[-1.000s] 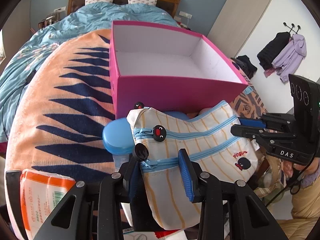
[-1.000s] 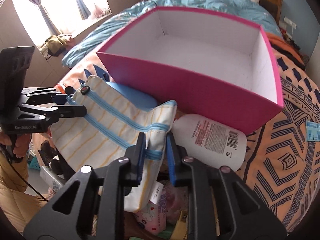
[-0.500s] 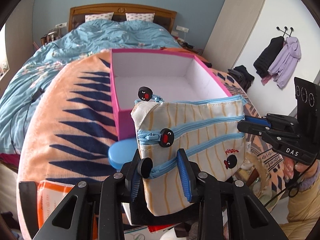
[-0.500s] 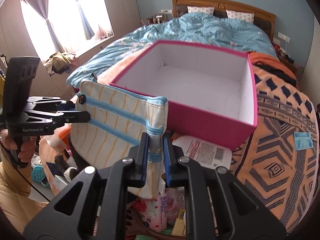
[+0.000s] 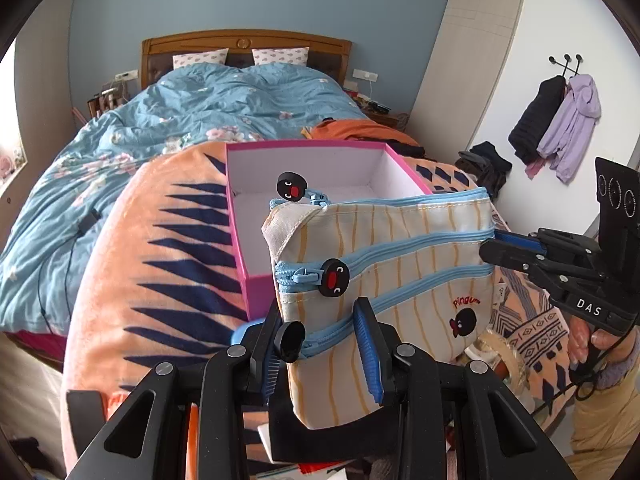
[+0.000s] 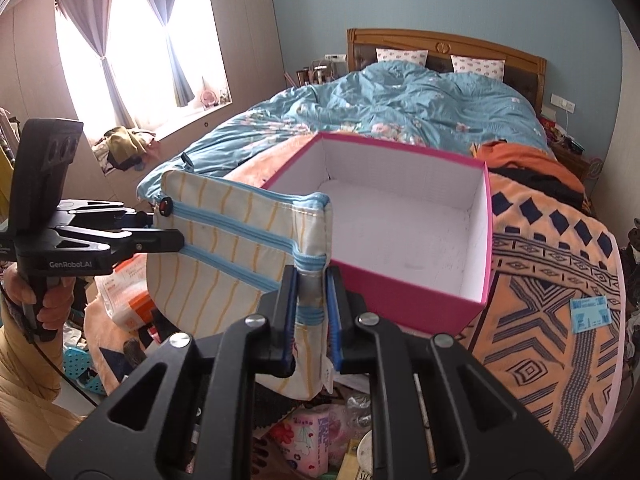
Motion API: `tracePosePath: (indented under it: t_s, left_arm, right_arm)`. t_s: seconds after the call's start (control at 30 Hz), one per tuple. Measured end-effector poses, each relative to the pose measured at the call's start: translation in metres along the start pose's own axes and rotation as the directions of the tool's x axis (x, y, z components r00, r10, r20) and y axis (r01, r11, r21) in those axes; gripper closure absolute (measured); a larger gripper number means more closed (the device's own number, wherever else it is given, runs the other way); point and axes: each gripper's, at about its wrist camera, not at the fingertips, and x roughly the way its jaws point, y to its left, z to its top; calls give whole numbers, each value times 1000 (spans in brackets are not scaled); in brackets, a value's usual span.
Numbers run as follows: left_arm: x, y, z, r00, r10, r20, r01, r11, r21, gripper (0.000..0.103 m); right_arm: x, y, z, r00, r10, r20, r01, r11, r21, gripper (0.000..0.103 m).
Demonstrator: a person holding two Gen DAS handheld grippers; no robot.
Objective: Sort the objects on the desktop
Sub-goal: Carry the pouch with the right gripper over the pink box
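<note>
Carrying the striped pencil pouch (image 5: 384, 252) between them, both claws have it up in the air on the near side of the pink box (image 6: 420, 300), its top edge about level with the rim. The left claw (image 5: 320, 344) is clamped on the pouch's zip-pull end, and the right claw (image 6: 312, 304) is pinched narrow on the opposite, flatter end, so the pouch hangs stretched between the two. The box sits empty on the patterned blanket (image 6: 560, 280), other clutter lying below. This looks like the transfer step: next, I reckon, both ends must travel forward together over the near wall, then lower and let go inside.
</note>
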Motion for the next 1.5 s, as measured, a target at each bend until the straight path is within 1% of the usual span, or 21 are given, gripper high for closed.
tracePosePath:
  t_s: [0.3, 0.6, 1.1, 1.5]
  left_arm:
    - [-3, -5, 22, 999, 36, 19, -36, 999, 16, 69]
    - [2, -5, 44, 998, 60, 32, -61, 998, 21, 69]
    - [28, -1, 69, 996, 91, 10, -91, 996, 15, 69]
    - [59, 8, 89, 991, 133, -17, -133, 991, 6, 69]
  right_arm:
    - [-6, -7, 19, 999, -3, 46, 4, 1000, -6, 87]
    - [-2, -16, 34, 998, -17, 58, 17, 1000, -12, 87]
    - [14, -34, 53, 998, -39, 56, 39, 999, 1, 87]
    - [33, -46, 67, 998, -36, 47, 36, 999, 12, 87]
